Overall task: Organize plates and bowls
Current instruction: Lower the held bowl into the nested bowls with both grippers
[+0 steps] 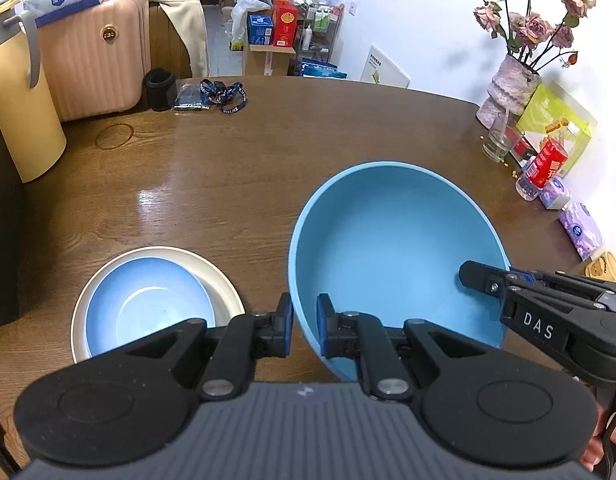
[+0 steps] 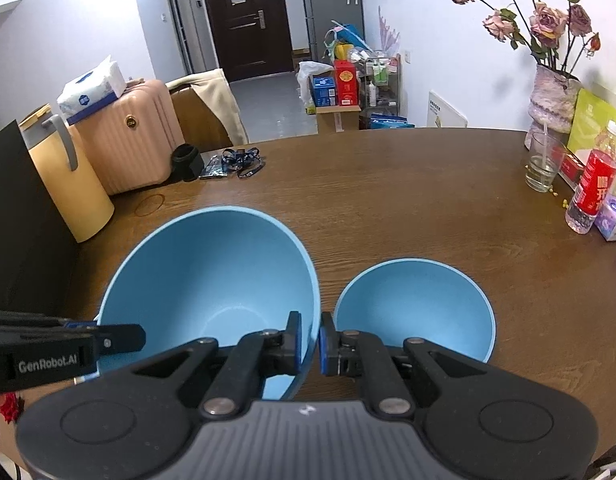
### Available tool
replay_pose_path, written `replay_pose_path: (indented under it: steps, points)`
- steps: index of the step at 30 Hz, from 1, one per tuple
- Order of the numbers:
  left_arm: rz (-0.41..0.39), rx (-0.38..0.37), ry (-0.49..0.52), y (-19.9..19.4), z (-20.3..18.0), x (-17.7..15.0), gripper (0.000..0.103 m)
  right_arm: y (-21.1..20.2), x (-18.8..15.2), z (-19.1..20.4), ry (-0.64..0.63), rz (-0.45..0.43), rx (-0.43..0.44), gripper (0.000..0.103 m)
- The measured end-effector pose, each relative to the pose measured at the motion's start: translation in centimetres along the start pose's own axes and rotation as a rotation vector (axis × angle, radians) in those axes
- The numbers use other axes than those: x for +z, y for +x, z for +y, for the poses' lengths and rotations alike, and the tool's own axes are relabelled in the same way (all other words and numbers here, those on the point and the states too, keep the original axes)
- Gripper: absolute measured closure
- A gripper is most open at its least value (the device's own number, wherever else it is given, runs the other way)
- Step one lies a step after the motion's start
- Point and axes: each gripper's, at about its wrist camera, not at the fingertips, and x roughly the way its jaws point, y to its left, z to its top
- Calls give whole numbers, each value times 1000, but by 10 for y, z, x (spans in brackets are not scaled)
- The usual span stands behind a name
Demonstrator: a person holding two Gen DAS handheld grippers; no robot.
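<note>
together both claws carry the large blue bowl point(image 1: 392, 248) above the wooden table point(image 1: 227, 160), the left gripper point(image 1: 304, 326) and right gripper point(image 2: 310, 344) each pinched tight on opposite rim walls. likely next: lowering it level, clear of the small blue bowl point(image 2: 416, 312) and the stacked plates point(image 1: 147, 304).

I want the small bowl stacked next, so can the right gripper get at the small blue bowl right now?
Probably not yet. The right gripper is shut on the rim of the large blue bowl, which the left gripper also grips. The small blue bowl sits close beside it, unobstructed, so releasing first should free the way.
</note>
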Motion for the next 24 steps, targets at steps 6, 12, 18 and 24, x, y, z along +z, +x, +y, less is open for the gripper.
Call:
replay_pose_path:
  steps: [6, 12, 18, 24]
  points:
    - [2, 2, 1, 7, -15, 4, 91, 3, 3, -14, -2, 1, 6, 94]
    - [13, 3, 13, 17, -31, 9, 91, 8, 6, -34, 17, 14, 8, 94]
    - [13, 7, 40, 24, -49, 15, 91, 10, 9, -53, 35, 8, 5, 94]
    - [20, 3, 59, 33, -67, 20, 91, 12, 11, -71, 58, 8, 0, 95]
